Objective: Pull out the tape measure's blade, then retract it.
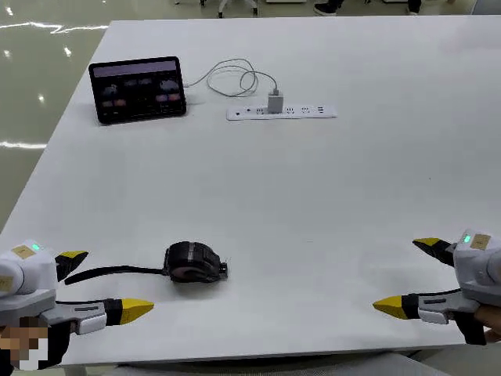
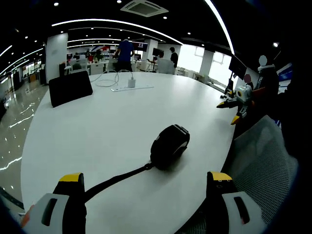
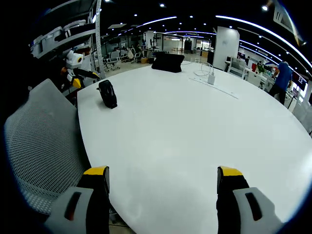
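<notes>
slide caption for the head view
Black tape measure on a white table beside the open left gripper; right gripper open, farther off.

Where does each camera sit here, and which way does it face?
Head view: at the table edge, looking forward and down; left tool and right tool at the bottom corners.
Left gripper view: on the left tool, facing the tape measure; own jaws at bottom.
Right gripper view: on the right tool, facing across the table; own jaws at bottom.
Shared: tape measure.
</notes>
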Tool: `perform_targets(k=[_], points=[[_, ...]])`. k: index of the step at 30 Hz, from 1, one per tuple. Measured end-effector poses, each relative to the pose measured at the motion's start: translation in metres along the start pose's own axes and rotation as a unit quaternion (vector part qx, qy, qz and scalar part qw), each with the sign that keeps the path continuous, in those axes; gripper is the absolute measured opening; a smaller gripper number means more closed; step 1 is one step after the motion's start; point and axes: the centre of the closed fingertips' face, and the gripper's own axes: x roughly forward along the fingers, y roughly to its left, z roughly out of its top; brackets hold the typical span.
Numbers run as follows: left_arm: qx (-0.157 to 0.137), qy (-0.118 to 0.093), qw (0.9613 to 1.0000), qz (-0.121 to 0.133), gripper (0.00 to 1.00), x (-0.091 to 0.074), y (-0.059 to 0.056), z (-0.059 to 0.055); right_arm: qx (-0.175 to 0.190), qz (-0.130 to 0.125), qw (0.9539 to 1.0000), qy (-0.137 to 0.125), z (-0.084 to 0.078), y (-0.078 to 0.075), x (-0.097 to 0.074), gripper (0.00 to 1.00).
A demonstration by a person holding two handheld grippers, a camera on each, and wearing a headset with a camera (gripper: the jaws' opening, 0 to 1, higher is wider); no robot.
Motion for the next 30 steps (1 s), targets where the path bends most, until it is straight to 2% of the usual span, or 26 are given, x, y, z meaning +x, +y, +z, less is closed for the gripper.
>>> perform_targets(k=[1,3,5,11,16,17,18,19,20,23,30], points=[[0.016,-0.004,0.9996,0.022,1.0,0.0,0.009,0.001,0.001,-0.004,1.0,0.001,-0.001,-0.002,-0.003,0.87],[0.007,0.007,0.9999,0.014,1.0,0.0,0.01,-0.003,0.006,-0.008,0.9999,0.001,-0.003,-0.004,-0.007,0.88],[0.002,0.003,0.9999,0.013,1.0,-0.002,0.012,-0.001,0.012,-0.01,0.9999,0.006,-0.006,-0.005,-0.011,0.91],[-0.002,0.006,0.9999,0.008,1.0,-0.003,0.01,0.002,0.02,-0.013,0.9997,0.003,-0.008,-0.008,-0.017,0.94],[-0.001,0.012,0.9999,0.011,1.0,-0.003,0.009,0.001,0.025,0.0,0.9997,-0.001,-0.008,-0.001,-0.014,0.98],[-0.01,0.023,0.9997,-0.002,1.0,-0.003,0.004,-0.002,0.026,0.001,0.9997,0.0,-0.009,0.0,-0.014,0.98],[-0.013,0.024,0.9994,-0.019,1.0,-0.003,-0.003,-0.002,0.026,0.001,0.9997,0.0,-0.009,0.0,-0.013,0.99],[0.006,0.015,0.9999,0.003,1.0,-0.002,0.004,0.001,0.025,0.002,0.9997,-0.002,-0.007,0.002,-0.013,0.99],[0.009,0.018,0.9998,0.009,1.0,-0.003,0.006,0.0,0.024,0.003,0.9997,-0.004,-0.006,0.002,-0.013,0.99],[-0.004,0.015,0.9999,0.003,1.0,-0.003,0.004,0.001,0.023,0.003,0.9997,-0.004,-0.005,0.002,-0.013,0.99],[-0.004,0.017,0.9998,0.0,1.0,-0.003,0.003,0.0,0.023,0.004,0.9997,-0.003,-0.007,0.003,-0.012,1.0]])
